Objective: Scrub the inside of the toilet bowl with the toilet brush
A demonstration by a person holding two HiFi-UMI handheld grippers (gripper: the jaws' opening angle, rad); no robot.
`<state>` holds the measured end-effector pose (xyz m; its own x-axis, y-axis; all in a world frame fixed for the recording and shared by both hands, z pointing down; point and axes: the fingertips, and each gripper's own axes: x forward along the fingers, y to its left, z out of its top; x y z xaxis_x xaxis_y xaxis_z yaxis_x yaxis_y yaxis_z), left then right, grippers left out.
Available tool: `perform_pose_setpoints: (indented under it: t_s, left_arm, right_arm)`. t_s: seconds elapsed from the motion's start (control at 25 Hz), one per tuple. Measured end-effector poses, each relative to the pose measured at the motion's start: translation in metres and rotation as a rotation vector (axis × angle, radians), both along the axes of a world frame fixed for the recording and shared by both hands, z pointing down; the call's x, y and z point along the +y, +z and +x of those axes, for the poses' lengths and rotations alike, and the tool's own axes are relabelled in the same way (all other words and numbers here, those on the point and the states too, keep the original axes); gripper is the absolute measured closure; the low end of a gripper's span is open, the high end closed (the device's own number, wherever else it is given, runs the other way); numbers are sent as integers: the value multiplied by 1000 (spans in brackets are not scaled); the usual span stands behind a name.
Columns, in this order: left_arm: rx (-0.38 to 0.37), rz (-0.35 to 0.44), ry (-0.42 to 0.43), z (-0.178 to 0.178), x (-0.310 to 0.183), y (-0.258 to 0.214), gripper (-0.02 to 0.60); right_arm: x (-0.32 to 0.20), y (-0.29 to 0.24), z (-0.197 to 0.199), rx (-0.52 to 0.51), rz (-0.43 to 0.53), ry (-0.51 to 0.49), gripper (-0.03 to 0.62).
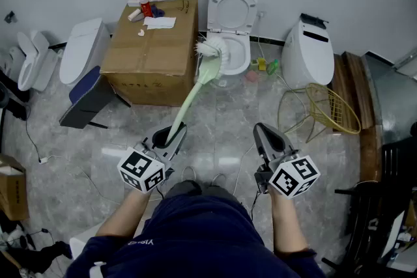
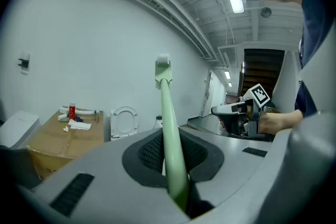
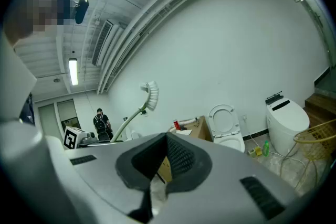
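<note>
Cardboard box (image 1: pixel 153 52): stands just left of the toilet, touching or nearly touching its side. Small items lie on top.
Toilet (image 1: pixel 246 56): lid up against the wall, bowl open. It is the landmark for what follows.
Arms: both forearms reach forward toward the toilet, held level and side by side and well short of it. The left is angled slightly inward at the bowl and the right is aimed to the toilet's right.
Toilet brush (image 1: pixel 194 91): held in the air, slanting from the left gripper up and forward to the toilet's left rim. In the head view its bristle head (image 1: pixel 214 49) lies over that rim. The gripper views show the head high against the wall, so it looks raised above the bowl rather than in it.
Handling: likely light pale-green plastic with a long, thin handle. The handle is smooth, so it may twist or slide in the grip, and stiff enough to scrub but liable to flex under pressure. The bristles are soft.
Hold point: the lower end of the handle, far from the toilet, which gives reach but less control of the head.
Left gripper (image 1: pixel 168 139): clamped on the handle (image 2: pixel 172 134), which runs up between the pads.
Right gripper (image 1: pixel 267 139): jaws drawn together with nothing between them, idling short of the toilet and to its right.
</note>
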<state>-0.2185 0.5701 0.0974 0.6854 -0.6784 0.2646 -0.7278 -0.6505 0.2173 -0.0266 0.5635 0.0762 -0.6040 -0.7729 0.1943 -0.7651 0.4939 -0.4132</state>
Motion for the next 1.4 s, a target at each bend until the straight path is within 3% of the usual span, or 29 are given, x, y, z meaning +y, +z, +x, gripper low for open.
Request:
perform_pose_setpoints:
  t_s: [0.36,0.8,1.4]
  left_arm:
    - [2,-4,-8,-2,0,2,529]
    - [1,-7,-18,1,-2,5,529]
    - [-17,13,-50,56,19,1,529]
  right_arm:
    - [-2,8,3,69,-8,37,589]
    - [-4,11,6,64,-6,33,589]
    - [13,12,61,49,6,-4,589]
